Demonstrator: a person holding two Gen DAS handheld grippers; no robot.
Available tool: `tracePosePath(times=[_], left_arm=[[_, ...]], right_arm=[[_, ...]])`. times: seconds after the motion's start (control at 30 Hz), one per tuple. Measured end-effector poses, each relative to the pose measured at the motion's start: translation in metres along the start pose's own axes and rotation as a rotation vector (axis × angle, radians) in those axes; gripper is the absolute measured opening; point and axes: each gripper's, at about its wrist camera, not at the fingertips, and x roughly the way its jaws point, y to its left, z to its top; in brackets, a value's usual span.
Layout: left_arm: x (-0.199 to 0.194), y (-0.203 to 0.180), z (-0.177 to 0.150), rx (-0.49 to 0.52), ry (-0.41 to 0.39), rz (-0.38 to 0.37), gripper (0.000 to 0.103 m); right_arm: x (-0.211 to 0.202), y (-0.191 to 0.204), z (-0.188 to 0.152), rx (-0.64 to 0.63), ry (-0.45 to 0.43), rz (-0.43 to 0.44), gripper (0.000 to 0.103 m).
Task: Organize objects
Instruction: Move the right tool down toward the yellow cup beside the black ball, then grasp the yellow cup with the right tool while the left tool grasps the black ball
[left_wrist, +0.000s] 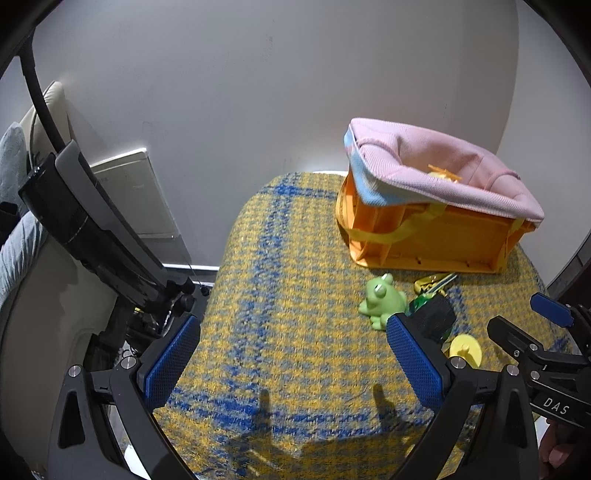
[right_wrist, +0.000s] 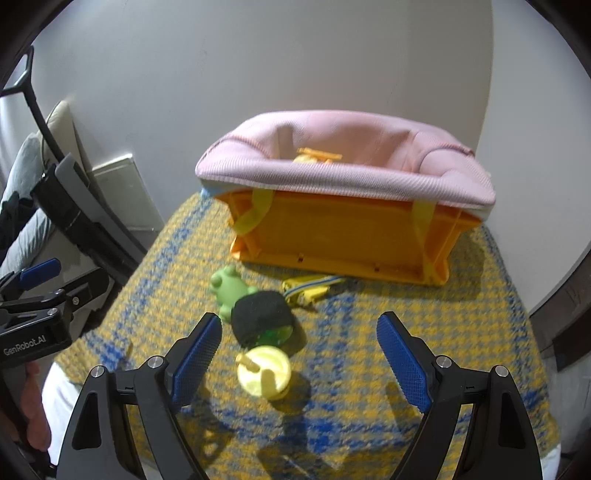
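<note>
An orange basket (right_wrist: 343, 236) with a pink fabric liner (right_wrist: 369, 184) stands at the back of the yellow-and-blue woven surface (right_wrist: 369, 350); a yellow-orange item (right_wrist: 314, 157) lies inside. In front lie a green frog toy (right_wrist: 227, 286), a black round object over something green (right_wrist: 260, 315), a yellow striped item (right_wrist: 310, 290) and a yellow cup-like toy (right_wrist: 264, 373). My right gripper (right_wrist: 297, 354) is open, just above the yellow toy. My left gripper (left_wrist: 291, 354) is open and empty, left of the frog (left_wrist: 382, 301); the basket (left_wrist: 424, 236) is at its upper right.
A grey wall rises behind the basket. A black stand and cable (left_wrist: 92, 221) and a white panel (left_wrist: 136, 192) sit left of the surface. Its left edge drops off near a beige seat (left_wrist: 40, 295). The right gripper's body (left_wrist: 546, 354) shows at the left view's right edge.
</note>
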Motion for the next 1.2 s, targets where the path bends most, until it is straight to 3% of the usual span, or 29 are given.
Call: tracePosePath(times=[0.4, 0.57, 0.7, 0.97, 1.2], left_arm=[[0.029, 0.003, -0.034, 0.018, 0.053, 0.011, 0.103], [0.034, 0.001, -0.038, 0.029, 0.062, 0.014, 0.103], [0.036, -0.005, -0.039, 0.047, 0.066, 0.012, 0.103], [0.038, -0.029, -0.029, 0.063, 0.061, -0.031, 0.103], [0.046, -0.079, -0.012, 0.082, 0.056, -0.117, 0.103]], right_arm=[[0.038, 0.018, -0.026, -0.026, 0.081, -0.014, 0.084], [0.052, 0.018, -0.031, -0.018, 0.117, -0.006, 0.065], [0.059, 0.017, -0.034, -0.013, 0.137, 0.009, 0.041], [0.046, -0.005, -0.032, 0.013, 0.109, -0.009, 0.041], [0.023, -0.052, -0.027, 0.075, 0.082, -0.070, 0.041]])
